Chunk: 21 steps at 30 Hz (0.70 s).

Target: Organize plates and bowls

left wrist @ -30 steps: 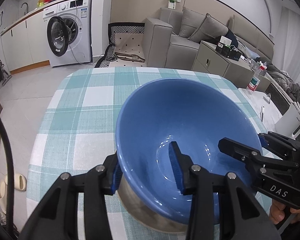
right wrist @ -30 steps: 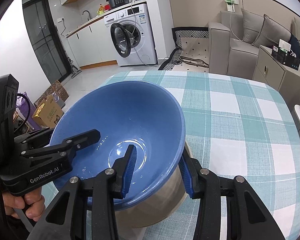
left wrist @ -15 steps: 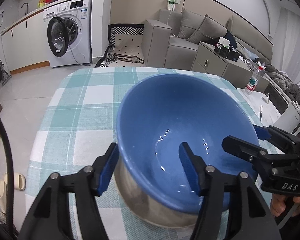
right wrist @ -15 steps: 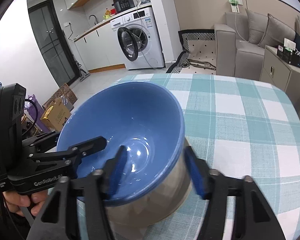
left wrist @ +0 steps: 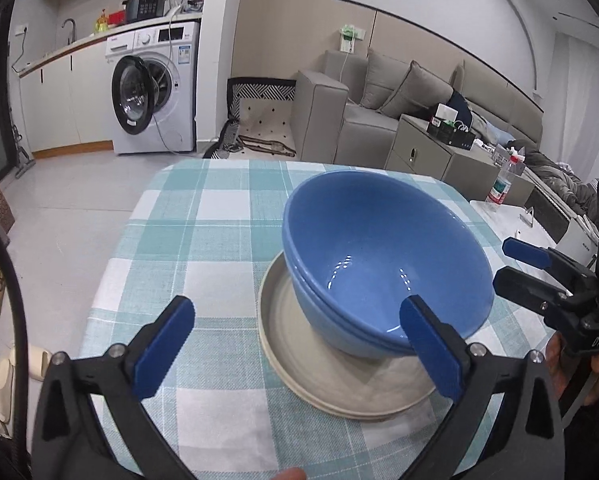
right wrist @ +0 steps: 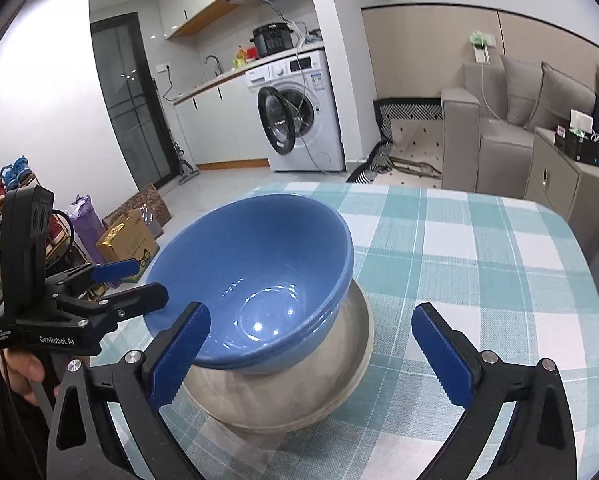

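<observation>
Two nested blue bowls (left wrist: 379, 248) (right wrist: 259, 248) sit, slightly tilted, on a beige plate (left wrist: 299, 344) (right wrist: 339, 380) on the green checked tablecloth (left wrist: 203, 220). My left gripper (left wrist: 295, 316) is just short of the bowls' left side with its jaws opening wide; no pad presses on the rim. My right gripper (right wrist: 311, 316) stands likewise at the bowls' right side, its jaws opening and gripping nothing. Each wrist view shows the other gripper beside the bowls: the right gripper (left wrist: 511, 264) and the left gripper (right wrist: 139, 280), each held in a hand.
A washing machine (left wrist: 155, 92) with its door open stands beyond the table, and a grey sofa (left wrist: 383, 104) and a cabinet (left wrist: 431, 152) stand to the right. A bottle (left wrist: 499, 188) is on a white side table. Boxes (right wrist: 127, 240) lie on the floor at the left.
Both grippers let go of the blue bowl's rim, spread their jaws wide and drew back. The bowls now rest on the beige plate, which shows more fully.
</observation>
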Available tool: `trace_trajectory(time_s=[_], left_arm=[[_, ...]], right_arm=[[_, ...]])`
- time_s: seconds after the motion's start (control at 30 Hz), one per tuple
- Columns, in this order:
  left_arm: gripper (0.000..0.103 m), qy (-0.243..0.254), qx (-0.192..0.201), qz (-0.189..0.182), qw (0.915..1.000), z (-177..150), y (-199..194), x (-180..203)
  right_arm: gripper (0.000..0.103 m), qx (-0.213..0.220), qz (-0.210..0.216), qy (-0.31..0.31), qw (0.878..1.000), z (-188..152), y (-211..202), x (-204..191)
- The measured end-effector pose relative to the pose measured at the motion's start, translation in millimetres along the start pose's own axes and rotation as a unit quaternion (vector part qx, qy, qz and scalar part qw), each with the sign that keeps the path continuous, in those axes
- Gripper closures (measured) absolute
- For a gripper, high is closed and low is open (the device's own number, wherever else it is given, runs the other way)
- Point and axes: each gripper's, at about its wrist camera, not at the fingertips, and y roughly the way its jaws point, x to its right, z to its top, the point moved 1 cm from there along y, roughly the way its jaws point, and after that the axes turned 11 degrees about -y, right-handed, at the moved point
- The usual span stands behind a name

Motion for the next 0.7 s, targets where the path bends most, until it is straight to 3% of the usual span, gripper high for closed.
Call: trace_trajectory(time_s=[0.37, 0.7], left_arm=[[0.0, 0.018, 0.058, 0.019, 0.998, -30.1, -41.0, -7.2], [0.0, 0.042, 0.11, 0.012, 0.9929, -57.7, -68.0, -2.2]], right_arm=[[0.0, 0.068, 0.006, -0.022, 0.997, -28.1, -47.5, -9.5], [0.0, 0.083, -0.002, -0.046, 0.996, -58.9, -74.6, -26.1]])
